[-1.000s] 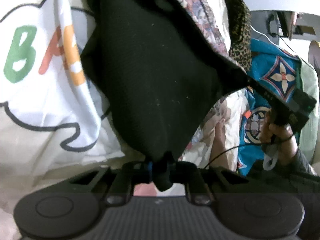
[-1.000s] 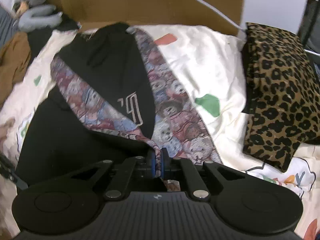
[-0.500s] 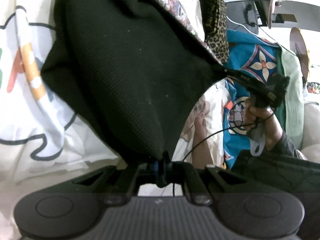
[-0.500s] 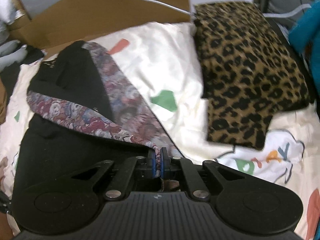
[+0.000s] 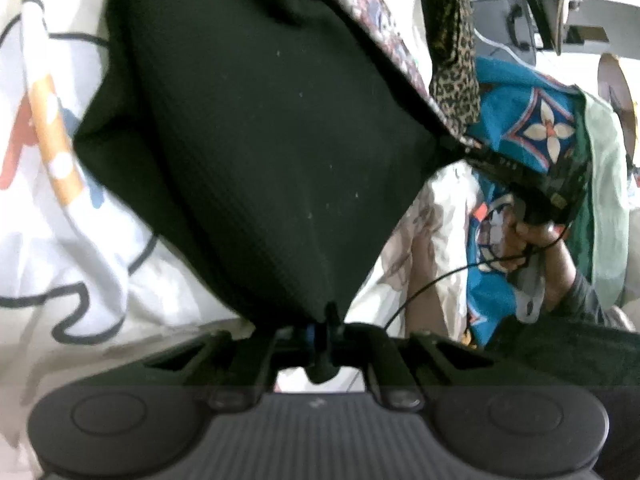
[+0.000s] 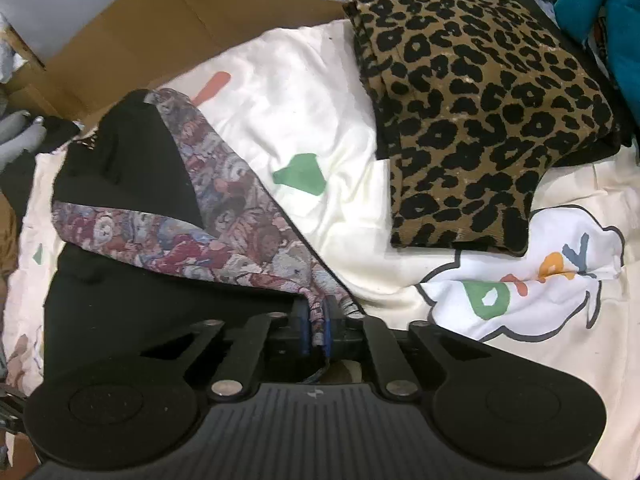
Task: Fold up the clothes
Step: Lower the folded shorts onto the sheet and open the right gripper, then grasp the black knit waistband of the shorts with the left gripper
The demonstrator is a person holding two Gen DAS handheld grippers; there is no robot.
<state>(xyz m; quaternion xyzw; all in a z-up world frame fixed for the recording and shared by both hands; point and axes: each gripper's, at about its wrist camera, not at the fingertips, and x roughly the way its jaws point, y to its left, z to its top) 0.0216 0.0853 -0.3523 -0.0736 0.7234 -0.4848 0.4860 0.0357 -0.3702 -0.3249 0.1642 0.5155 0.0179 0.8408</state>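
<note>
A black garment (image 5: pixel 256 128) with a patterned bear-print lining (image 6: pixel 256 216) hangs stretched between both grippers over the bed. My left gripper (image 5: pixel 325 326) is shut on one black corner of it, low in the left wrist view. My right gripper (image 6: pixel 318 322) is shut on the print-lined corner; the left wrist view shows it held by a hand (image 5: pixel 532 232) at the right. The black side (image 6: pixel 132 168) lies partly folded back on the sheet, with the print lining turned up along its edge.
A cream sheet (image 6: pixel 304 120) with coloured shapes and letters covers the bed. A folded leopard-print garment (image 6: pixel 476 108) lies at the far right. A teal patterned cloth (image 5: pixel 532 120) lies beyond it. Brown cardboard (image 6: pixel 160 36) stands behind the bed.
The right gripper has swung right and rolled, so the leopard garment now fills more of its view. The black cloth is pulled tighter. The left gripper has barely moved.
</note>
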